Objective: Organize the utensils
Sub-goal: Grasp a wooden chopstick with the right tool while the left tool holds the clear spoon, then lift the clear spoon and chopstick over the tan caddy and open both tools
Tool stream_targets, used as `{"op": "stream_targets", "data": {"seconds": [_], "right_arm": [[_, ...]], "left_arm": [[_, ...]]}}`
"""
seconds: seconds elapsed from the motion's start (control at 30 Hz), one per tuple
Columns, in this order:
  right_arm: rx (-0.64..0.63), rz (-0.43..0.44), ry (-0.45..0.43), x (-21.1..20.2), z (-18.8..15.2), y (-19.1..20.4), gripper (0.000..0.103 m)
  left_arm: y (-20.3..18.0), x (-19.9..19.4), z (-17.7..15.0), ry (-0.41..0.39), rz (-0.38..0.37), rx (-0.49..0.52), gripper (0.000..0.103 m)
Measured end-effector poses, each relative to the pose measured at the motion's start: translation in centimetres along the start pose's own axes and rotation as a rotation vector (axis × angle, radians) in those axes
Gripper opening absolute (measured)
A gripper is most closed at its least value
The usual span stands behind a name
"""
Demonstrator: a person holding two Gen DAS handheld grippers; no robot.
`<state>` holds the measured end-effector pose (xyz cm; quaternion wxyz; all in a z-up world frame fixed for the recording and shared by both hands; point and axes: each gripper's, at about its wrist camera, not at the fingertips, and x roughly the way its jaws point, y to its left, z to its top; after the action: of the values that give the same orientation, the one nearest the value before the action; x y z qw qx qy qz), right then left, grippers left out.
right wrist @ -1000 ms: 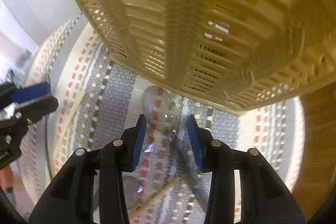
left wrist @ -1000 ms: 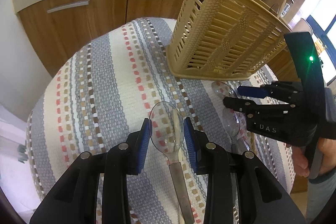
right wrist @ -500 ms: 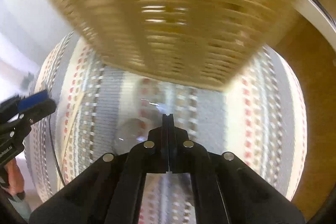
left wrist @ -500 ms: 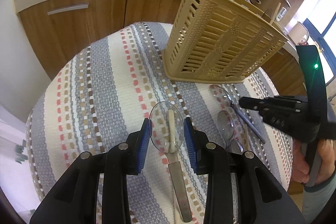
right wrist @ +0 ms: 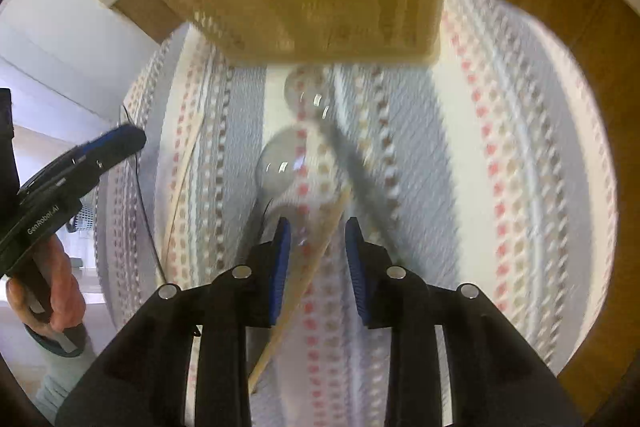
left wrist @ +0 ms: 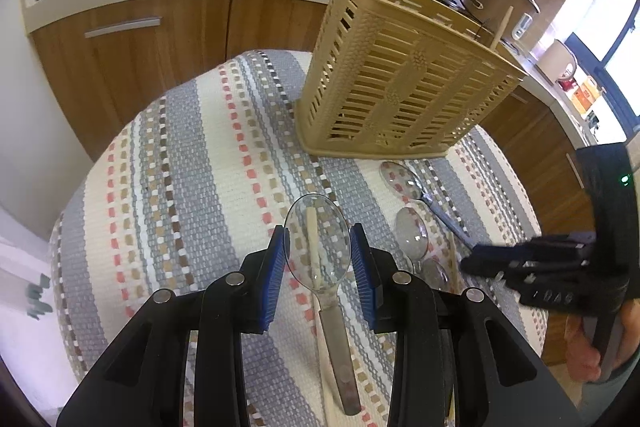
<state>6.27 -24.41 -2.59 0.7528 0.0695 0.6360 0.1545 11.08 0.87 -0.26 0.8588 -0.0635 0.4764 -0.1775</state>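
The slatted beige utensil caddy (left wrist: 404, 83) stands at the far side of the striped cloth (left wrist: 192, 163). One clear spoon (left wrist: 318, 247) sits bowl-forward between the left gripper (left wrist: 318, 259) pads, which flank it without clearly pinching. Two more spoons (left wrist: 404, 179) lie by the right gripper (right wrist: 314, 251), its jaws opening around a chopstick (right wrist: 308, 267) running along the fingers.

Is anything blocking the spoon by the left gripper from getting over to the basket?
Nothing visible does. The spoon lies between the left gripper's pads, and only bare striped cloth stretches from there to the basket. The other spoons lie off to the right, out of the way.
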Motion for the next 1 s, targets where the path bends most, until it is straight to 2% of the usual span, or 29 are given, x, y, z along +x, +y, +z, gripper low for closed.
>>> {"op": "stream_targets", "data": {"seconds": [0.03, 0.1, 0.27, 0.3, 0.33, 0.47, 0.57, 0.63, 0.7, 0.73, 0.9, 1.0], "right_arm": [[0.012, 0.005, 0.011, 0.2, -0.2, 0.2, 0.026], [0.019, -0.067, 0.008, 0.7, 0.0, 0.7, 0.026], [0.044, -0.159, 0.024, 2.6, 0.8, 2.3, 0.025], [0.033, -0.183, 0.020, 2.7, 0.7, 2.7, 0.020], [0.033, -0.205, 0.025, 3.0, 0.6, 3.1, 0.007], [-0.037, -0.288, -0.001, 3.4, -0.1, 4.8, 0.004], [-0.032, -0.249, -0.020, 2.6, -0.7, 4.7, 0.004], [-0.037, -0.238, -0.054, 1.3, -1.3, 4.5, 0.004], [-0.046, -0.192, -0.104, -0.8, -2.2, 4.5, 0.004], [-0.060, -0.156, -0.141, -2.3, -2.9, 4.6, 0.004], [-0.137, -0.114, -0.343, -8.3, -6.2, 5.3, 0.004], [-0.182, -0.101, -0.466, -10.4, -8.0, 6.2, 0.004]], "left_arm": [[0.0, 0.0, -0.1, 0.000, -0.009, 0.003, 0.030], [-0.1, -0.1, -0.2, -0.001, -0.021, 0.010, 0.030], [0.0, -0.5, -0.2, -0.013, -0.032, 0.023, 0.030], [0.0, -0.6, -0.1, -0.017, -0.032, 0.026, 0.030], [0.1, -0.7, 0.0, -0.021, -0.032, 0.027, 0.030], [-0.1, -1.0, 0.2, -0.028, -0.038, 0.031, 0.030], [-0.3, -1.3, 0.2, -0.040, -0.046, 0.035, 0.030], [-0.8, -1.8, 0.3, -0.053, -0.054, 0.043, 0.030], [-1.3, -2.5, 0.3, -0.072, -0.050, 0.056, 0.030], [-1.6, -2.9, 0.3, -0.082, -0.049, 0.060, 0.030], [-3.2, -6.0, 0.3, -0.161, -0.032, 0.110, 0.030], [-3.9, -8.3, 0.2, -0.213, -0.042, 0.141, 0.030]]}}
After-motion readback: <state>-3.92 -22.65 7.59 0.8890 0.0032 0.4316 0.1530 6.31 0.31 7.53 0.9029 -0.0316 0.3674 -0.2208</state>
